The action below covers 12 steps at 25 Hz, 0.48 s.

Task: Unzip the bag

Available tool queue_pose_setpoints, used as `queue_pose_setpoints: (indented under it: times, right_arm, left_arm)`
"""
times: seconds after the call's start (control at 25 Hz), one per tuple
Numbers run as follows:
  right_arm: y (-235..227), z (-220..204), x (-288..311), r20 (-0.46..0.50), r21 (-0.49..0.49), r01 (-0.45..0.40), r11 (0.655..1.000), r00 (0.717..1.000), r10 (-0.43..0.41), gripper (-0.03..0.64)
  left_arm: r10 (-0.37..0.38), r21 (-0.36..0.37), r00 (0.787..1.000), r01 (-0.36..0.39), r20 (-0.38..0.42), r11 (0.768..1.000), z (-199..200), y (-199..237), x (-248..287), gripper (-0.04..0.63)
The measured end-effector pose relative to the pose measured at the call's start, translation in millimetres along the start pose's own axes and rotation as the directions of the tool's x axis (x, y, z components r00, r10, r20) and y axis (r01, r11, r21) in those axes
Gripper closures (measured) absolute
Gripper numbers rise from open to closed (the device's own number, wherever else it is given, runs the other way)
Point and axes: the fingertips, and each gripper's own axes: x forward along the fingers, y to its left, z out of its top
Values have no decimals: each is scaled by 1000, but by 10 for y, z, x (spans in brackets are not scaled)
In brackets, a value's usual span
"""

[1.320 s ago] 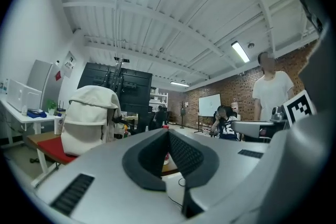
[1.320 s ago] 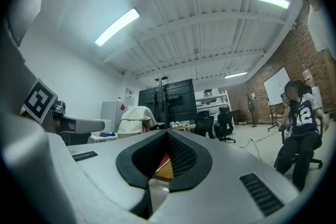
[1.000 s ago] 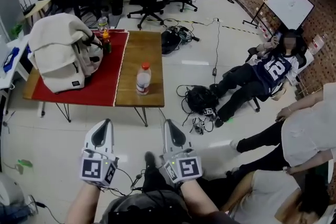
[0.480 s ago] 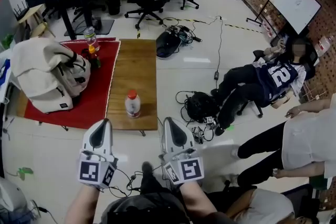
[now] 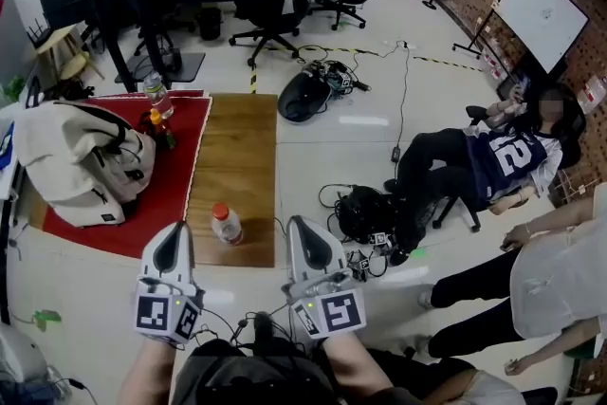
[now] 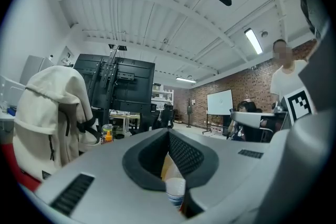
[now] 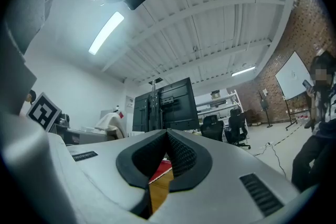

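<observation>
The cream backpack [image 5: 81, 161] slumps on a red cloth [image 5: 171, 194] at the far left of the desk [image 5: 237, 156], well apart from both tools. It looks soft and light and would likely crumple or slide under a pull. One tool should pin the fabric beside the zip while the other pinches the pull tab, which is too small to make out here. The left tool [image 5: 173, 247] and right tool [image 5: 308, 247] are both closed together on nothing, near a water bottle [image 5: 226, 223].

We see the left gripper [image 6: 169, 134] at lower centre, jaws together — the cream bag [image 6: 50, 118] stands far left.
</observation>
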Motion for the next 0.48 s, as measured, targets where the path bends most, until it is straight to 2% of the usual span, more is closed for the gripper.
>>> queue_pose_setpoints:
  times: [0.2, 0.48]
  right_arm:
    - [-179, 7, 78, 1, 13, -12, 1000, 1000, 12, 601]
    - [-375, -16, 30, 4, 33, 22, 999, 1000, -22, 601]
  left_arm:
    - [5, 16, 1000, -5, -27, 1000, -44, -68, 206, 569]
    - [11, 28, 999, -10, -39, 1000, -143, -128, 394, 569]
